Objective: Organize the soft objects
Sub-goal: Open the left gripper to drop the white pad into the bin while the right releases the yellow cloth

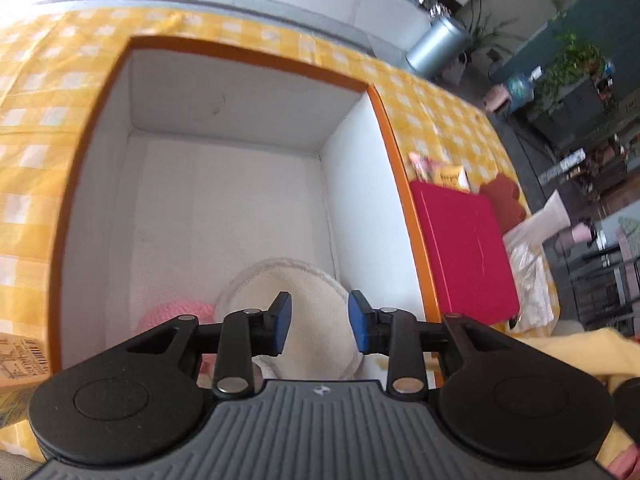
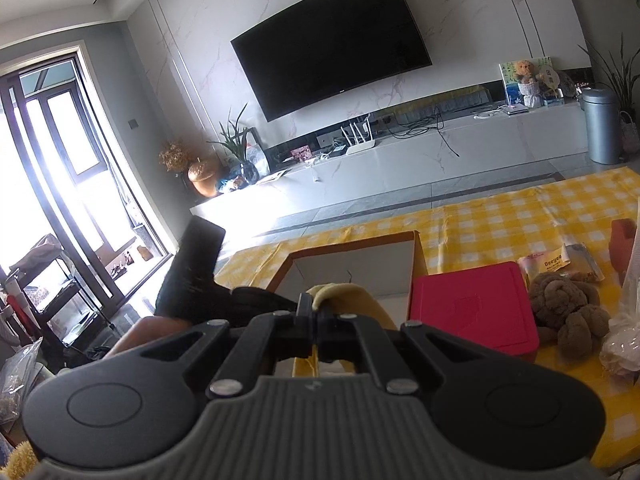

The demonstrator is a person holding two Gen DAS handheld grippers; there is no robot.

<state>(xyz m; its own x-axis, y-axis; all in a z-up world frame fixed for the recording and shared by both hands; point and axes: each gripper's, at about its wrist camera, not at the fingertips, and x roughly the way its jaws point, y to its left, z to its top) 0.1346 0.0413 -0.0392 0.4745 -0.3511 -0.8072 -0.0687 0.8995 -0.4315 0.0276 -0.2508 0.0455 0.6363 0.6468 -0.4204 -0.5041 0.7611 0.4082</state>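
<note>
Left gripper [image 1: 319,322] hangs over the open box [image 1: 400,168], jaws apart w/ nothing between the blue pads [image 1: 280,322]; no earlier pic to compare. Just below it, inside the box at the near edge, lies a cream fluffy pad [image 1: 316,300], clear of the pads. A pink knitted piece [image 1: 176,314] sits beside it on the left, also on the box floor. Box is white inside w/ orange rim, standing on a yellow-checked cloth [image 1: 36,128].

Right gripper [image 2: 316,326] is pinched together on a yellow cloth [image 2: 344,292], which drapes over the fingertips and down the right side. It's held near the box's front, above the table.

Right of the box, touching or just beside its wall, lies a flat red lid-like case [image 2: 472,312]. Next to that a brown knotted plush [image 2: 568,312], then a crinkly clear bag [image 2: 624,344] at the table edge. A snack packet [image 2: 560,260] lies behind the plush. Can't tell what the orange thing at far right is.
</note>
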